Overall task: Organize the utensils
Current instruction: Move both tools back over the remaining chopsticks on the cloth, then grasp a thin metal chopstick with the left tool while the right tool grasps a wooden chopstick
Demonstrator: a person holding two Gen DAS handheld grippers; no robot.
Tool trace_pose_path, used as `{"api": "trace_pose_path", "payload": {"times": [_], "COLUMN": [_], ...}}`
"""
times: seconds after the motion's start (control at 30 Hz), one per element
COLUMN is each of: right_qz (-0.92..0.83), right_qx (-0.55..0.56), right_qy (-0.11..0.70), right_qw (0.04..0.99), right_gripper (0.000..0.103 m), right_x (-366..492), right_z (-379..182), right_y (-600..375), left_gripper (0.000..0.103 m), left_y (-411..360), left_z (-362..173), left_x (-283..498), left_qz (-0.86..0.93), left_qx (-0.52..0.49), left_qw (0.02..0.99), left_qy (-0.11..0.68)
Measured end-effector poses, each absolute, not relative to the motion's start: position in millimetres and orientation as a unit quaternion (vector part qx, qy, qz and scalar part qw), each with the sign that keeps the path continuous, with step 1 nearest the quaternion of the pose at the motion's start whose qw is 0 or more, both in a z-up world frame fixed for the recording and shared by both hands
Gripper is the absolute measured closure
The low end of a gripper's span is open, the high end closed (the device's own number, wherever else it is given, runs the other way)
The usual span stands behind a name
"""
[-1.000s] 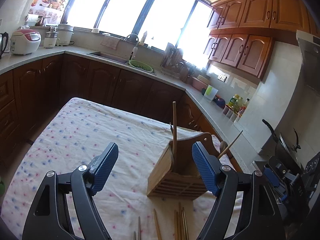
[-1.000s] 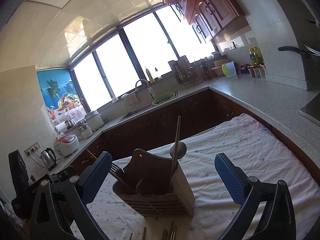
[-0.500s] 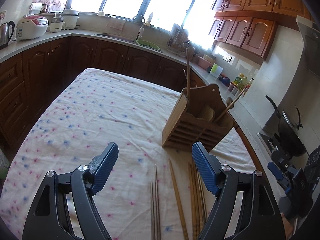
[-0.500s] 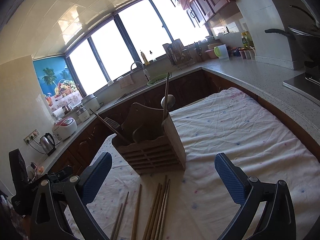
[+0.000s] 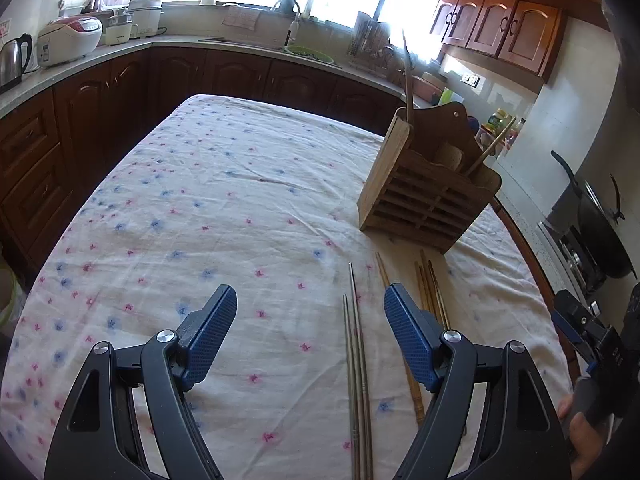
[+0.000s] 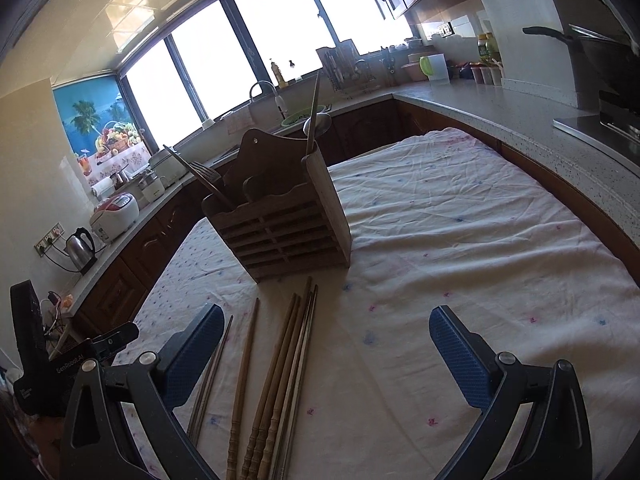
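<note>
A slatted wooden utensil holder [image 5: 424, 196] stands on the cloth-covered table, also in the right wrist view [image 6: 286, 220]. It holds a chopstick [image 5: 407, 76], a fork [image 6: 202, 172] and a spoon [image 6: 316, 124]. Several chopsticks lie in front of it: thin metal ones [image 5: 356, 344] and wooden ones [image 5: 430, 292], also in the right wrist view [image 6: 276, 364]. My left gripper [image 5: 308, 332] is open and empty, above the cloth just left of the metal chopsticks. My right gripper [image 6: 324, 356] is open and empty, over the chopsticks.
The table has a white cloth with pink and blue dots [image 5: 224, 216]. Dark cabinets and a counter [image 5: 120, 52] run around it, with a rice cooker [image 5: 68, 38], a kettle [image 6: 82, 250] and a sink. A stove with a black pan [image 5: 600, 232] is at the right.
Both grippers have pulled back and tilted down. The holder now sits farther off and the chopsticks on the cloth have come fully into view. Both stay open.
</note>
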State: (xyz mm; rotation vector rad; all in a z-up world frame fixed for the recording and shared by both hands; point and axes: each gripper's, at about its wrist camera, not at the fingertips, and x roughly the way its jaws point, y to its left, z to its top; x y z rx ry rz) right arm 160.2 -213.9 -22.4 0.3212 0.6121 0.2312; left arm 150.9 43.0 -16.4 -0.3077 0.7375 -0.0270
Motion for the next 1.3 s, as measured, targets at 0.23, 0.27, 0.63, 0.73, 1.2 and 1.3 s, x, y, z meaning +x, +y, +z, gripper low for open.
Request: {"api": "trace_pose_path", "payload": {"times": [0.23,0.27,0.63,0.73,1.2,1.3], "right_qz": [0.112,0.113,0.169,0.171,0.114,0.131], "right_qx": [0.142,0.139,0.088,0.052,0.055,0.082], "right_qy": [0.318,0.322,0.409,0.436,0.451,0.432], "right_qw": [0.931,0.930,0.892,0.882,0.883,0.888], "right_gripper": [0.006,0.009,0.080,0.087,0.077,0.078], "right_x": [167,169,192,196,182,185], "right_z": [-28,-29,-70,-84,-85,-73], "right_y": [-202,-200,-148,-130,-182,-186], "left_gripper": [0.025,0.025,0.025,0.025,0.025,0.025], "left_y": [39,39,42,40,35,29], "left_z": [-25,-27,-41,-40,-49,-48], "left_x": [155,156,160,160,172,183], "left_qz": [-0.013,-0.013,-0.005,-0.008,-0.020,-0.029], "left_qx": [-0.142,-0.141,-0.148,-0.147,-0.142,-0.135], "left_qw": [0.916,0.916,0.906,0.906,0.899,0.899], "left_qy": [0.374,0.376,0.397,0.397,0.413,0.417]}}
